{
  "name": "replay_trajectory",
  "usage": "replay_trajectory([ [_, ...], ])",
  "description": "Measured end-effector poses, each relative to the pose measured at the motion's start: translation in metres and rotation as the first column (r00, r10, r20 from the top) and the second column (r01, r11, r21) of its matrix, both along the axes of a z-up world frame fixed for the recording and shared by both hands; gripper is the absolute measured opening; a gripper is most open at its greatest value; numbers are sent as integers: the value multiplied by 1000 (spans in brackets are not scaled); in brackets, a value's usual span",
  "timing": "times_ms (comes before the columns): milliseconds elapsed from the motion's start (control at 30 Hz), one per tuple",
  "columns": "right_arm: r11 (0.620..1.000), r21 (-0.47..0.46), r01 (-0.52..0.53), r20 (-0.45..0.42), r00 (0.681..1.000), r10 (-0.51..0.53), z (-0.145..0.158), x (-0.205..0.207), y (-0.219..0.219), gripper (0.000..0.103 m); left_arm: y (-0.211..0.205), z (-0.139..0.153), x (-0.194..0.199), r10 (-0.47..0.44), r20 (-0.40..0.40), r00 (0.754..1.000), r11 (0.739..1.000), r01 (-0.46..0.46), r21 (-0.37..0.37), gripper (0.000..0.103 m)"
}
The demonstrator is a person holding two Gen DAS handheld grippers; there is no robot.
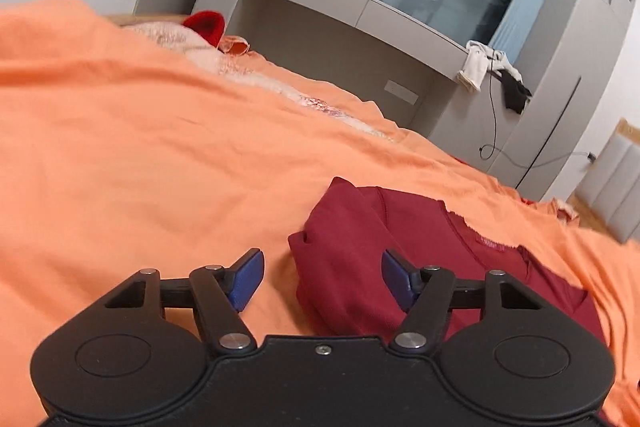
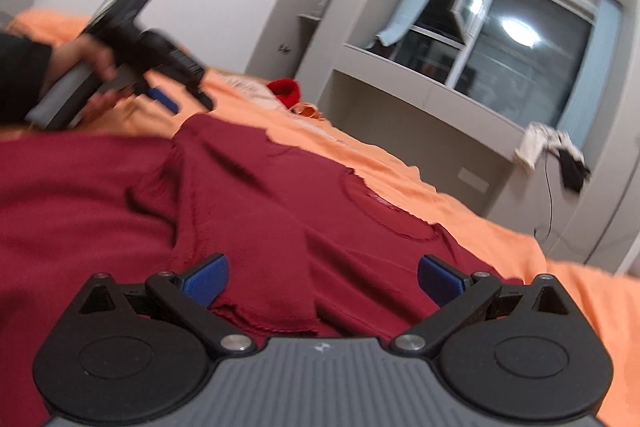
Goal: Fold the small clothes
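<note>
Left gripper point(image 1: 322, 277): jaws apart, gripping nothing, over the shirt's edge.
Right gripper point(image 2: 323, 279): jaws wide, empty.
Dark red shirt point(image 2: 256, 195): partly folded on orange bedsheet point(image 1: 140, 147).

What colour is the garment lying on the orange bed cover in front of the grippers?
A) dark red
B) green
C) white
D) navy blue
A: the dark red garment lies spread on the orange bed cover.
</note>
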State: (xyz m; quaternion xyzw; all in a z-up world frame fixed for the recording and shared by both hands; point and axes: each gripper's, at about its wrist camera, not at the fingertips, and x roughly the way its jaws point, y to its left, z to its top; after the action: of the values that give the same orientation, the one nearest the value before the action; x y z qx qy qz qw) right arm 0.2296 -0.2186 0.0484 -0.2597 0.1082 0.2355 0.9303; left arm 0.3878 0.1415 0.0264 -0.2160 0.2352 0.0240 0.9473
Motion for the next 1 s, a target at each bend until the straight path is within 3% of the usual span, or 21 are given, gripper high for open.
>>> replay_trajectory([
  [67,1000,-24,-3,11,1000,3,-4,-3,5,103,-1,-4,8,-13,-6,1000,1000,13,-7,59],
  [100,1000,-30,-4,13,1000,4,-6,-4,8,103,-1,-5,12,-27,-18,999,1000,26,-9,47],
  [133,1000,-30,-4,12,1000,5,-6,-3,8,103,-4,-9,14,-40,-31,999,999,40,-12,27],
  [200,1000,-24,-3,5,1000,3,-7,-2,10,103,-10,-16,18,-44,-65,997,999,43,-7,5],
  [333,1000,-26,4,-12,1000,-4,-10,0,12,103,1,-19,11,37,-37,999,997,-40,-66,3],
  [433,999,-33,4,-15,1000,-5,-12,-1,13,103,10,-25,14,92,-82,992,989,-101,-111,3],
  [500,999,-34,4,-15,1000,-5,-12,-2,10,103,9,-29,17,85,-110,990,990,-96,-103,7],
  [667,1000,-17,2,-41,999,-3,-8,-5,-1,103,9,-27,16,78,-123,989,989,-92,-113,28],
  [833,994,63,90,-127,989,-82,-4,-6,-30,103,5,-16,-4,29,-90,996,989,-42,-145,68],
  [1000,966,120,230,-230,953,-198,-9,-14,-71,103,-19,-6,-29,-44,-82,996,998,40,-50,76],
])
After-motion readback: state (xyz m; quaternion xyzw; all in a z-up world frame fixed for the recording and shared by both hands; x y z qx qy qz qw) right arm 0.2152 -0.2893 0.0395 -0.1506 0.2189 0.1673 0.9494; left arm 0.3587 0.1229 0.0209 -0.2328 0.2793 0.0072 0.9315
